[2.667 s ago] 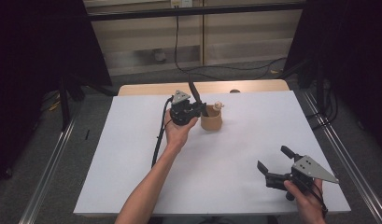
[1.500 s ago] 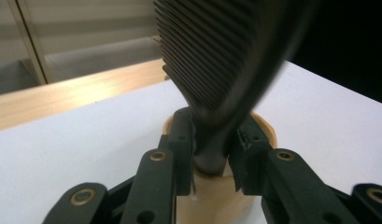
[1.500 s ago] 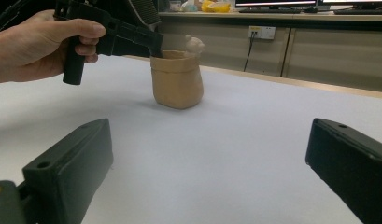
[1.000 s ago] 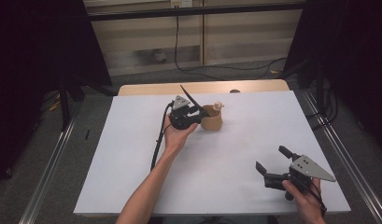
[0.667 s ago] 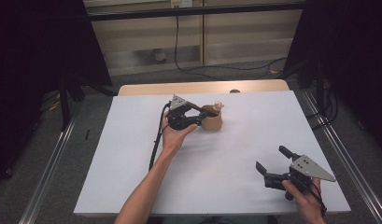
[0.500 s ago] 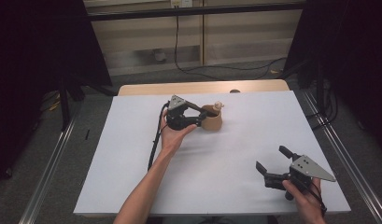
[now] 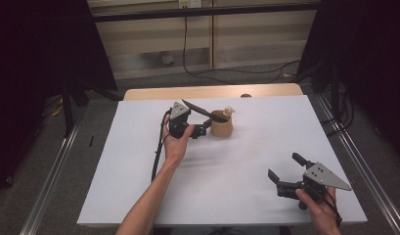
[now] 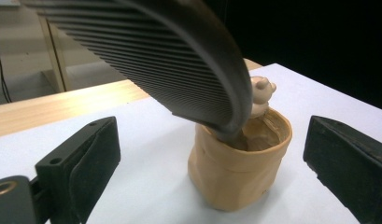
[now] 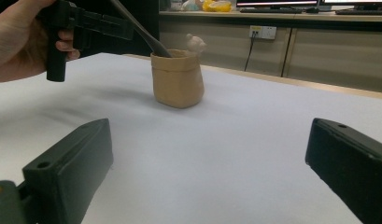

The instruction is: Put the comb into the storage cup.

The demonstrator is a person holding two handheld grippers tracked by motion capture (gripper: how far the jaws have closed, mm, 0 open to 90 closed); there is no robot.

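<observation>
On the white-covered desk [image 7: 139,196], the left hand-held gripper [image 7: 201,130] sits just beside a tan, crumpled-looking bag-shaped pot [image 7: 221,126] at the far centre. Its jaws have just been opening and stand wide, released. A black plastic comb [image 8: 179,60] leans with its handle end in the pot. The drop-off looks done; backing the gripper away without knocking the comb seems next. The comb's lower end is hidden inside. The right hand-held gripper [image 7: 285,174] rests open, well apart.

Left gripper [image 7: 206,128] jaws just opened wide; right gripper [image 7: 284,172] open
</observation>
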